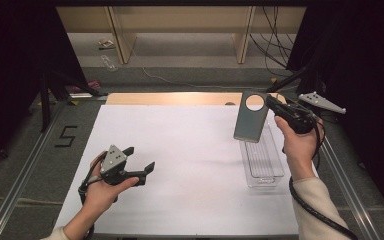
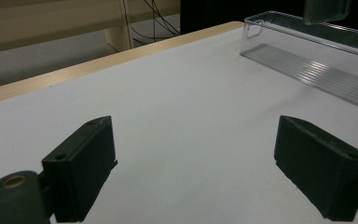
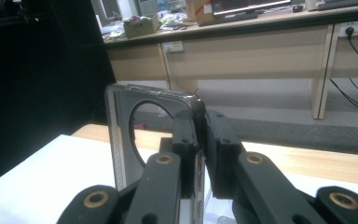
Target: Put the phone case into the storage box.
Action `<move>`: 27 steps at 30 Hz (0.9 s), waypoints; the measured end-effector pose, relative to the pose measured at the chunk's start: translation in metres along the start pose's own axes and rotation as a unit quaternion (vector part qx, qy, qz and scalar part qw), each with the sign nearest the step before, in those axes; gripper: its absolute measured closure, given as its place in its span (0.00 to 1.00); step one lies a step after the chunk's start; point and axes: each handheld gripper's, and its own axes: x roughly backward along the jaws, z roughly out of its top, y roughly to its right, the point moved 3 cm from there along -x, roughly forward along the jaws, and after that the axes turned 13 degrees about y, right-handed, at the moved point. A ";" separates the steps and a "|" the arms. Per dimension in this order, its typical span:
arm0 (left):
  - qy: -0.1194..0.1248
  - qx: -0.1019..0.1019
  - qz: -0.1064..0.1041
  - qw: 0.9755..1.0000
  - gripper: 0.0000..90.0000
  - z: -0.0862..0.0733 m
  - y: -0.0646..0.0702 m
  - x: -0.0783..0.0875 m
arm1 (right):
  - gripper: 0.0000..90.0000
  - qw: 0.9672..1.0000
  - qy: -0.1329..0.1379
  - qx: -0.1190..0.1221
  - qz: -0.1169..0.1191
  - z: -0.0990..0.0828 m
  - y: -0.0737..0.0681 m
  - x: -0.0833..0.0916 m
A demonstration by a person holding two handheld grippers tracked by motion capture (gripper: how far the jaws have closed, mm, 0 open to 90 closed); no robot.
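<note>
My right gripper (image 1: 272,102) is shut on the upper edge of a grey phone case (image 1: 250,119) with a round camera hole, which hangs upright above the far end of a clear plastic tray (image 1: 263,162). In the right gripper view both jaws of that gripper (image 3: 200,140) pinch the case's (image 3: 121,140) side wall. My left gripper (image 1: 140,159) rests low over the white sheet at the left, open, with nothing between its jaws. The left gripper view shows its wide-set fingers (image 2: 81,163) over bare sheet, with the tray (image 2: 307,70) at upper right.
A white sheet (image 1: 180,160) covers the table, with a wooden strip (image 1: 170,98) at its far edge. Metal rails run along both sides. A black "5" (image 1: 66,136) marks the floor mat at left. Desks and cables stand beyond the table.
</note>
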 end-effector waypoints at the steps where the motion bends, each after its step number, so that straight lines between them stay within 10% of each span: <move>1: 0.000 0.000 0.000 1.000 0.13 0.000 0.000 0.000 | 0.93 1.000 0.000 0.000 0.000 0.000 0.000 0.000; 27: 0.000 0.000 0.000 1.000 0.13 0.000 0.000 0.000 | 0.93 1.000 0.005 -0.004 -0.008 0.002 0.006 0.002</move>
